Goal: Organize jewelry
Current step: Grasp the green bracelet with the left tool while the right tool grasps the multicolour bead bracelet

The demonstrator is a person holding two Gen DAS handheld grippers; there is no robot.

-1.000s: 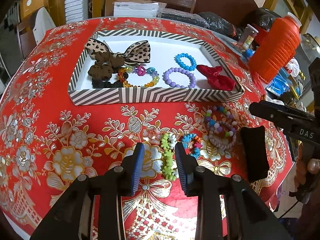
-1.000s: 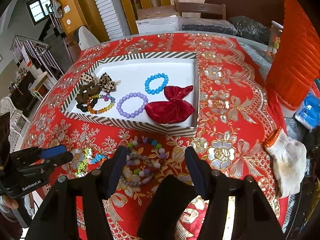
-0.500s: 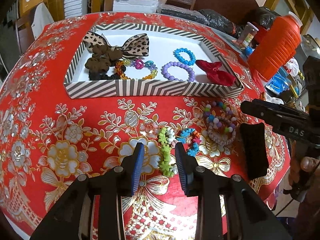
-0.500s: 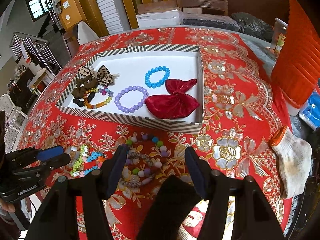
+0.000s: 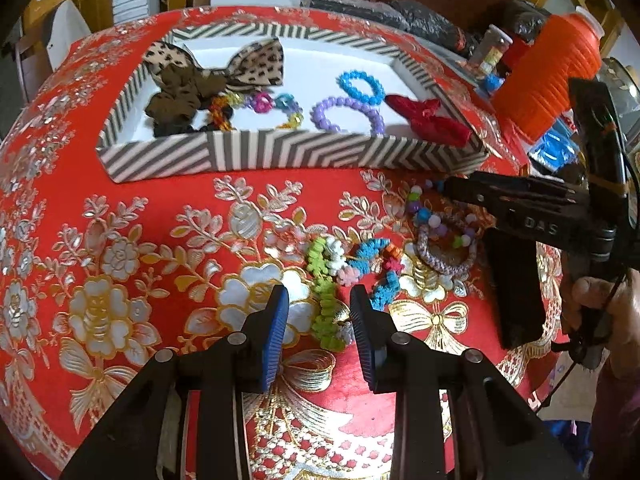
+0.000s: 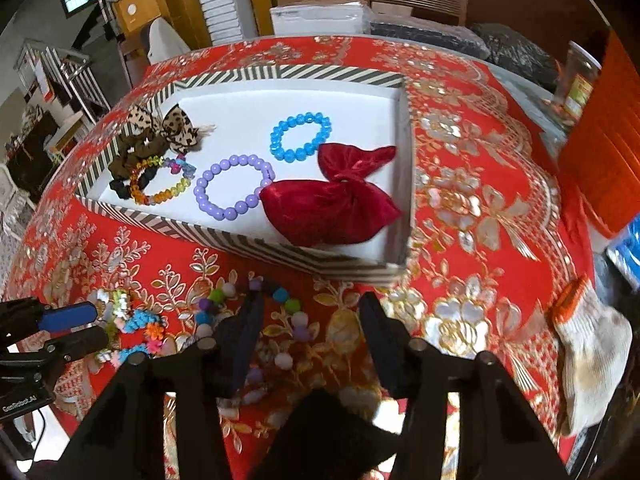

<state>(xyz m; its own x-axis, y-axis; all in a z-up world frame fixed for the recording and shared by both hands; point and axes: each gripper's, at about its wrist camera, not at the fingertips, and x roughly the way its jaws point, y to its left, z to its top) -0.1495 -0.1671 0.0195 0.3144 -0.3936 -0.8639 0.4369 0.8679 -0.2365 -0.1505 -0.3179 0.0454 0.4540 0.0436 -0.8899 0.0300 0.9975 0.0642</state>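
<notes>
Bracelets lie loose on the red cloth in front of the striped tray: a green one between the spread fingers of the left gripper, a blue one just right of it, and a pom-pom one with a woven one under the right gripper, which is also spread and holds nothing. Inside the tray sit a leopard bow, brown scrunchie, rainbow bracelet, purple bracelet, blue bead bracelet and red bow.
</notes>
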